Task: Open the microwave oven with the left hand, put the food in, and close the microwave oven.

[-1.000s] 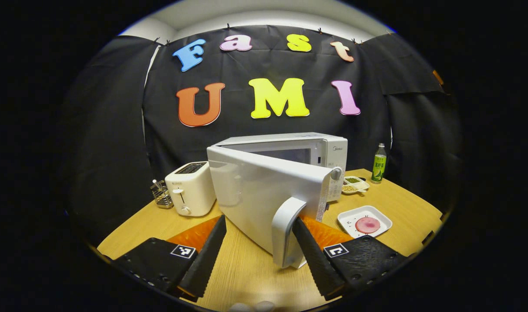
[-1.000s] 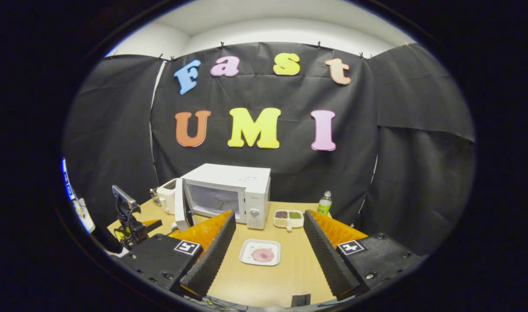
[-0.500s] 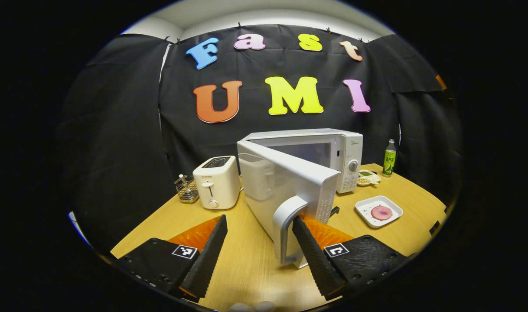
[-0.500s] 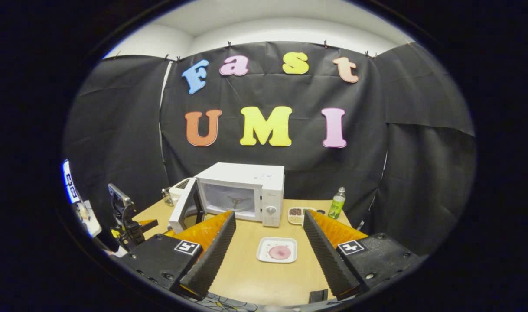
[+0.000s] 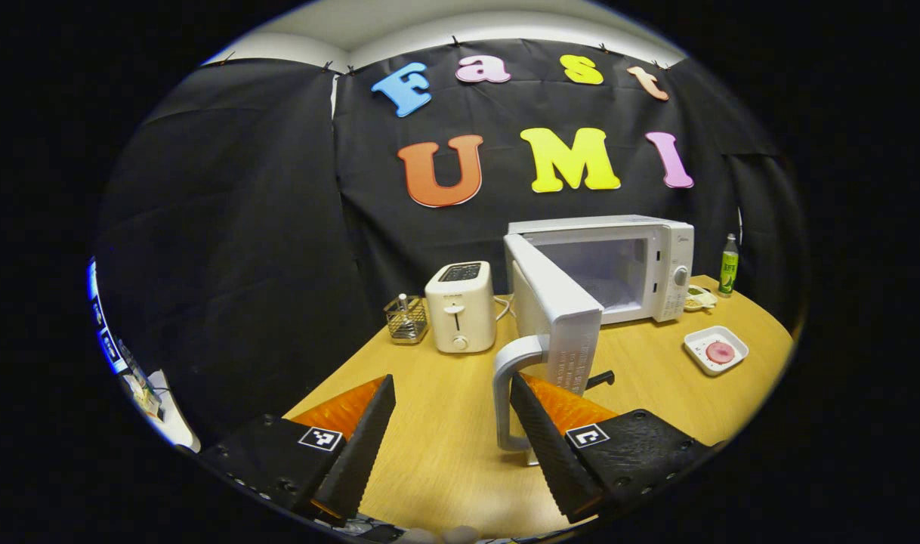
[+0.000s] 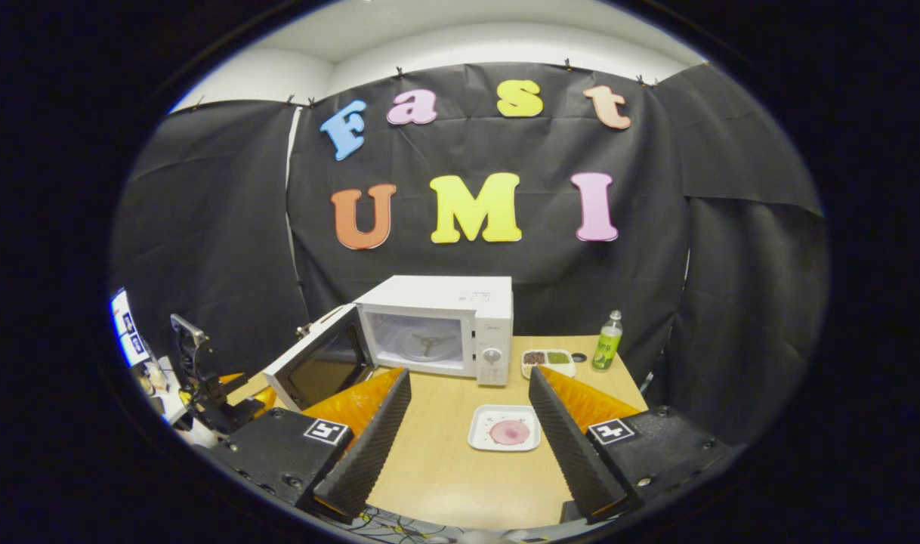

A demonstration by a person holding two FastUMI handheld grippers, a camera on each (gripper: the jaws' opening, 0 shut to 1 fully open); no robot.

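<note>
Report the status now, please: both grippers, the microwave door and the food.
Left gripper open, one finger hooked behind door handle. Right gripper open, empty. Microwave door swung wide; food plate on table, path to cavity clear.

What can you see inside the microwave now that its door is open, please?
Inside the microwave the pale cavity holds a three-armed turntable support on its floor; no food is in there. The open door hides the cavity's left edge.
</note>
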